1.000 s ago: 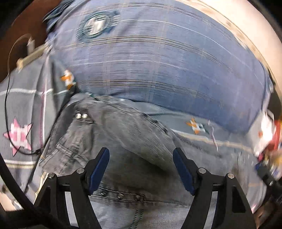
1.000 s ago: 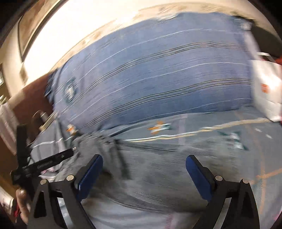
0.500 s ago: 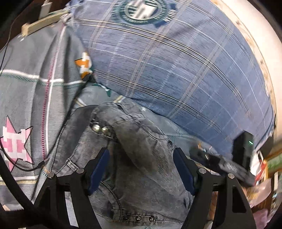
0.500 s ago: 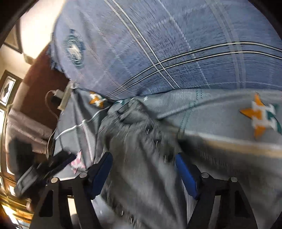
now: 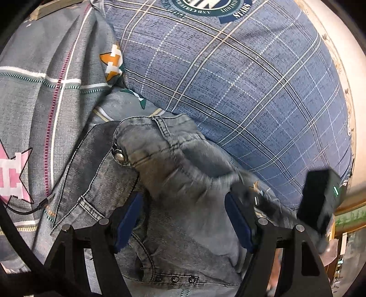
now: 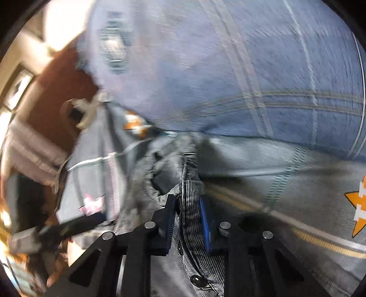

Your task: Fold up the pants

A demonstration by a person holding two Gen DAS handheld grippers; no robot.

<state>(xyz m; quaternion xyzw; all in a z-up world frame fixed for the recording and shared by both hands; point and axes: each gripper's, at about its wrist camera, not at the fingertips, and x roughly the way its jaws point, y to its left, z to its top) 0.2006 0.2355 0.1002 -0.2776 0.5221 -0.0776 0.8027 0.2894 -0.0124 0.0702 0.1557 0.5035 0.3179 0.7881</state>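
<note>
Two grippers are working over grey washed-denim pants (image 5: 183,189) that are lying bunched on a grey bedsheet (image 5: 34,96), just below a big blue plaid pillow (image 5: 240,91).

Left gripper (image 5: 183,219) is hovering with jaws spread wide; a ridge of denim is sitting between the blue pads (image 5: 128,219), but the pads are not pressing on it. A metal button (image 5: 119,156) is showing at the waistband, and three small snaps (image 5: 175,279) are lining the lower seam.

Right gripper (image 6: 188,219) has just been closing, and its blue pads are now pinching a narrow fold of the ribbed grey denim (image 6: 189,205). That view is blurring heavily. A dark snap (image 6: 197,280) is sitting on the fabric below the pinch.

Writing: the pillow is carrying a round dark-green crest (image 5: 205,6), cut off by the top edge and reading upside down; only "STARS" on a navy banner is legible, the ring text is too small to read.

Sheet is showing an orange-and-white pixel star (image 5: 112,62) and a pink one (image 5: 13,173). A black cable (image 5: 25,211) is trailing across the sheet at left. The right gripper's black body (image 5: 320,201), with a small green light, is showing at the right edge of the left view.
</note>
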